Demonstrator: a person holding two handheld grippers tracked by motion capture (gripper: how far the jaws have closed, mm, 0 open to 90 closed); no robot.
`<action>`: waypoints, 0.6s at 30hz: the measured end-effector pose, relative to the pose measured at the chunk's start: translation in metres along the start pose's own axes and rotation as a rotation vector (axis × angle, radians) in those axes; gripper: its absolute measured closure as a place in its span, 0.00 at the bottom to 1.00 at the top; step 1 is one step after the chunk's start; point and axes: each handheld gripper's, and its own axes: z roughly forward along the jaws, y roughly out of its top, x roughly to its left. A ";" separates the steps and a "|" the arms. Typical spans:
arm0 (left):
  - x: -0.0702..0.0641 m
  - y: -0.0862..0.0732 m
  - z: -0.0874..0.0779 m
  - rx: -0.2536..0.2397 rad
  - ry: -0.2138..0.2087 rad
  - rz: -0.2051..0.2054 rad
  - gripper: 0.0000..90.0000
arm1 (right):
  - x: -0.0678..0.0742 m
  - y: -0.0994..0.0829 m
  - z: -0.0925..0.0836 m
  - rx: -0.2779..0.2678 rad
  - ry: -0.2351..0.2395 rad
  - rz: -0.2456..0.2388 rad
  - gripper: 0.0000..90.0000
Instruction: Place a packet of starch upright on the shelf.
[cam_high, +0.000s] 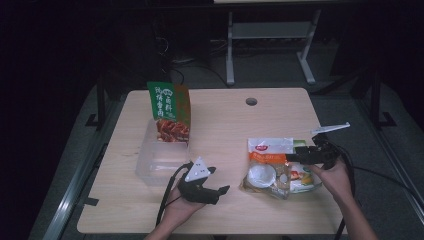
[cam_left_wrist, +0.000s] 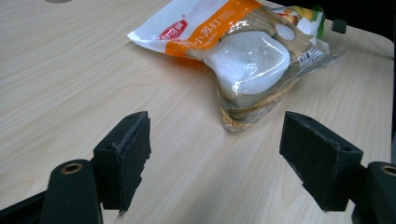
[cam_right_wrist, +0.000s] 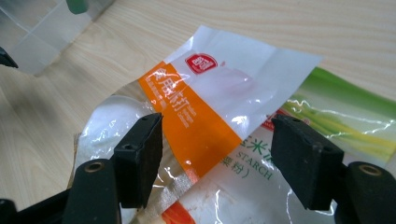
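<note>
Black jaws of the right gripper (cam_right_wrist: 217, 154) stand wide apart directly over the orange-banded bag (cam_right_wrist: 196, 112); the pads do not press on it, so nothing is held. That bag, white with an orange band and a clear window, lies flat on the tabletop (cam_high: 225, 130) at its right side, overlapping a second packet with green print (cam_right_wrist: 345, 116) beneath it. From the high view, the right gripper (cam_high: 305, 156) sits at the right edge of the two packets, and the orange-banded bag (cam_high: 267, 167) lies just left of the hand holding it.

Left gripper (cam_high: 220, 180) rests low near the front centre of the tabletop, jaws spread wide and empty. Its own view shows bare wood between the pads, with the orange-banded bag (cam_left_wrist: 243, 51) lying farther off, apart from them.

At the left, a clear plastic bin (cam_high: 160, 160) stands on the tabletop, with a green and red seasoning pouch (cam_high: 169, 112) standing upright at its far end.
</note>
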 end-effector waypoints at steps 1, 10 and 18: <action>0.000 0.000 0.000 0.001 -0.001 0.001 0.27 | -0.001 -0.001 0.001 0.003 0.002 0.005 0.37; -0.001 0.000 0.002 0.000 -0.002 -0.010 0.27 | -0.005 -0.006 0.011 0.043 0.025 0.021 0.41; -0.001 0.000 0.002 0.003 -0.005 -0.010 0.27 | -0.002 -0.003 0.024 0.064 0.071 0.016 0.55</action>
